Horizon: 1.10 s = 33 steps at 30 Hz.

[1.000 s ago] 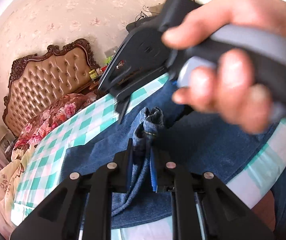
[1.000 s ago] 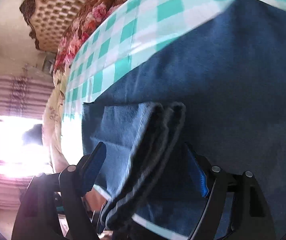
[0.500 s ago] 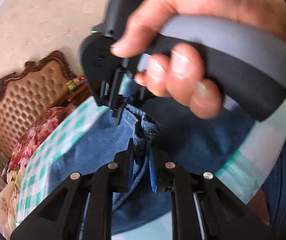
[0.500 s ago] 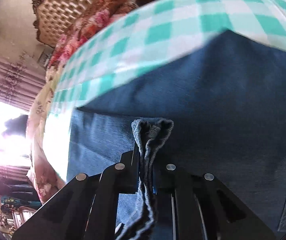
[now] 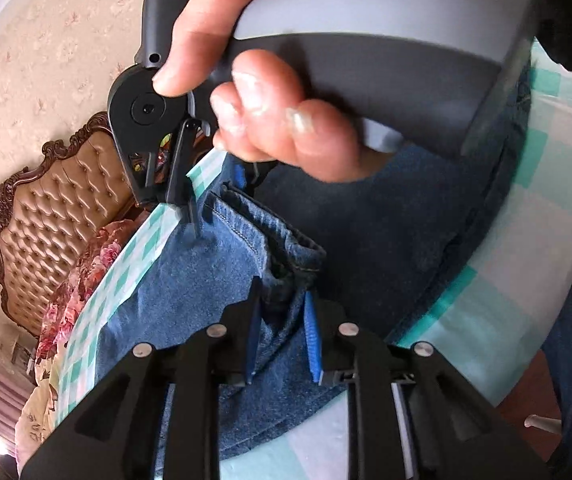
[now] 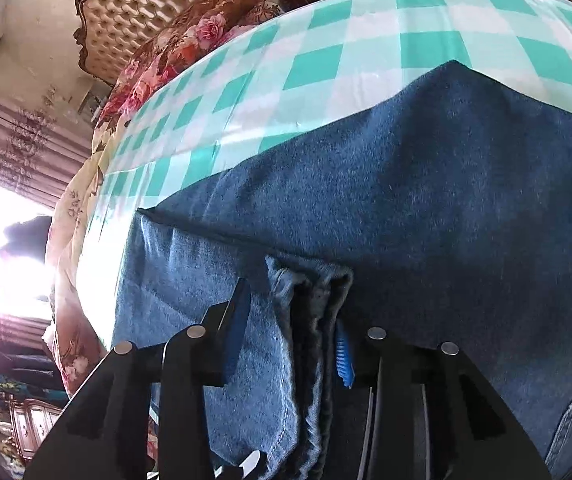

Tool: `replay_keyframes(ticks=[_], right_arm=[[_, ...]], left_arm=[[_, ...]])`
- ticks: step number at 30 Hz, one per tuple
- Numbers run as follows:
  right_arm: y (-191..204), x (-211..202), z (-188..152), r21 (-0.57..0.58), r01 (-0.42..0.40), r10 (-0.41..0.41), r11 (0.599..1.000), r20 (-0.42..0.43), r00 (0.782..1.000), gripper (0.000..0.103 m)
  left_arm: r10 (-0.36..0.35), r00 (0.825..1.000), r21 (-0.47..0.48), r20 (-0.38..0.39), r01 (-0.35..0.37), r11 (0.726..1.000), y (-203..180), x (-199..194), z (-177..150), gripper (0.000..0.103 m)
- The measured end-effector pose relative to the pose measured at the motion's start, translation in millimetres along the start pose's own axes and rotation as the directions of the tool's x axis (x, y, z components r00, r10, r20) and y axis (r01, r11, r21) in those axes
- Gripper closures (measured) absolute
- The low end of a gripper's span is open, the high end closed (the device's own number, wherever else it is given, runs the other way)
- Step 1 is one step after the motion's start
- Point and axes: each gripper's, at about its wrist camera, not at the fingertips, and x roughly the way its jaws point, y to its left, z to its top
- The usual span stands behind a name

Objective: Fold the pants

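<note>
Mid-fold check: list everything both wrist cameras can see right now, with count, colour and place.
jeans: one, blue denim, spread on the table, edge bunched into both grippers
tablecloth: one, teal and white check, under the jeans
headboard: one, tan tufted with a dark carved frame, beyond the table
floral bedding: one heap, red and pink, between the headboard and the table
curtains: pinkish, beside the bright window, far left in the right wrist view
left gripper: black, blue pads, shut on a jeans fold
right gripper: black, blue pads, gripping a bunched jeans fold; its jaws have just eased slightly wider
right hand: one, wrapped round the right gripper's grey handle
</note>
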Motion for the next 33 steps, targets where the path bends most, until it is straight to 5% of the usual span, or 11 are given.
replay_keyframes(ticks=[5,17,21,23,25,29,30,33], right_arm=[[-3,-16,0,0.005,-0.054,0.054,0.999,0.042,0.998,0.091],[-12,-10,-6,-0.004,0.005,-0.005,1.0,0.037,0.999,0.09],[-9,-10,-9,-0.018,0.041,-0.04,0.999,0.069,0.997,0.089],[-10,-15,-11,-0.007,0.08,-0.078,0.997,0.102,0.992,0.075],[-13,-24,-12,0.017,0.132,-0.133,0.991,0.136,0.982,0.06],[5,-61,-26,0.019,0.31,-0.302,0.951,0.29,0.908,0.056],[17,-65,-34,-0.016,0.331,-0.307,0.944,0.328,0.893,0.056],[61,-57,-63,-0.151,0.405,-0.319,0.902,0.401,0.859,0.055]], left_arm=[[0.021,0.999,0.008,0.026,-0.021,1.0,2,-8,5,0.09],[-0.024,1.0,0.019,0.004,0.024,1.0,-6,-3,4,0.09],[-0.078,0.997,-0.035,0.012,0.079,0.996,1,-7,6,0.078],[-0.175,0.984,-0.153,0.046,0.18,0.972,17,-20,4,0.061],[-0.195,0.977,-0.272,0.085,0.211,0.939,46,-36,-6,0.058],[-0.065,0.996,-0.511,0.058,0.086,0.855,115,-59,-58,0.065],[-0.032,0.999,-0.539,0.033,0.044,0.841,125,-60,-71,0.077],[0.03,0.998,-0.633,-0.057,-0.06,0.772,154,-62,-125,0.08]])
